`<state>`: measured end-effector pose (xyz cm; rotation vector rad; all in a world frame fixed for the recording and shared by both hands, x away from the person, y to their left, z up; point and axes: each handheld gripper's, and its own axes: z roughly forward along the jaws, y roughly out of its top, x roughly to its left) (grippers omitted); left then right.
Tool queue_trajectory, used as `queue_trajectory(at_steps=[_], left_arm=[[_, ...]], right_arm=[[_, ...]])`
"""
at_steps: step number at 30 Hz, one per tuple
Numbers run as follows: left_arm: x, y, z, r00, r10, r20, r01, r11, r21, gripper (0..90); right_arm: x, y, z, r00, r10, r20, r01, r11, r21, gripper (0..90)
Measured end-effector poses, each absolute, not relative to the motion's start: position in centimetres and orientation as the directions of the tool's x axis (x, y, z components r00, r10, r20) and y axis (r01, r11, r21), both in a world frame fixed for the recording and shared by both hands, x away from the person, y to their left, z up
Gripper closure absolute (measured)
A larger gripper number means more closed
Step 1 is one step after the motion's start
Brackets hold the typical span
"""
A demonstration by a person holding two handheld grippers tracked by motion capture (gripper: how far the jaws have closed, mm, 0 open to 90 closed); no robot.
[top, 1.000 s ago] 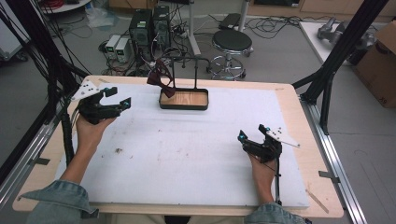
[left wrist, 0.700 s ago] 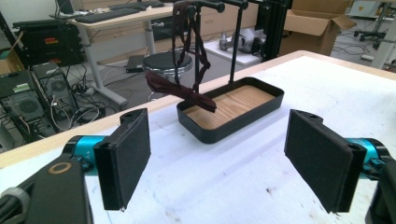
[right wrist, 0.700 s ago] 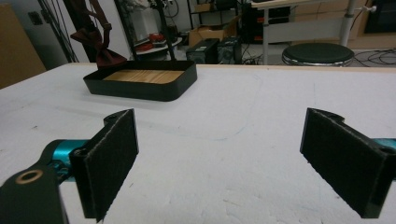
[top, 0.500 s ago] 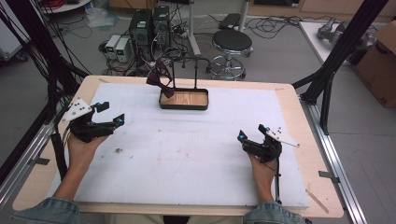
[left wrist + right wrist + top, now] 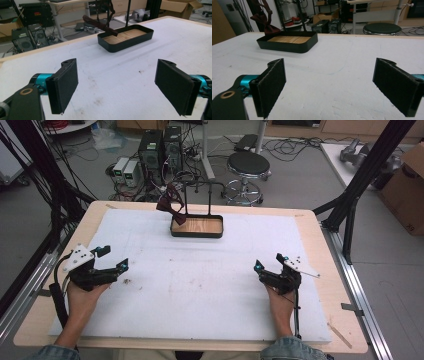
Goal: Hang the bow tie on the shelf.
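At the near edge of the white mat (image 5: 200,285), my left gripper (image 5: 111,261) and right gripper (image 5: 270,268) both rest with jaws spread wide, grasping nothing. The dark red bow tie (image 5: 171,202) hangs from the stand (image 5: 202,187) over the black tray (image 5: 197,227), well apart from both. A hasty reach risks snagging the strap and tipping the stand.
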<state>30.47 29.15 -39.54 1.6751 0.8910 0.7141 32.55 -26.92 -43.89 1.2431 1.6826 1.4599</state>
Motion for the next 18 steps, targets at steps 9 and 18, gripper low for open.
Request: queue_trajectory(at_steps=[9,18], left_arm=[[29.8,29.0,-40.9,0.527,0.849,0.039,0.224,-0.183,0.957,18.7],[29.8,28.8,-41.4,0.53,0.847,0.04,0.243,-0.197,0.95,18.0]], right_arm=[[32.5,-26.8,-43.9,-0.395,0.908,0.139,0.272,-0.029,0.962,10.5],[32.5,-26.8,-43.9,-0.397,0.908,0.134,0.276,-0.022,0.961,10.6]])
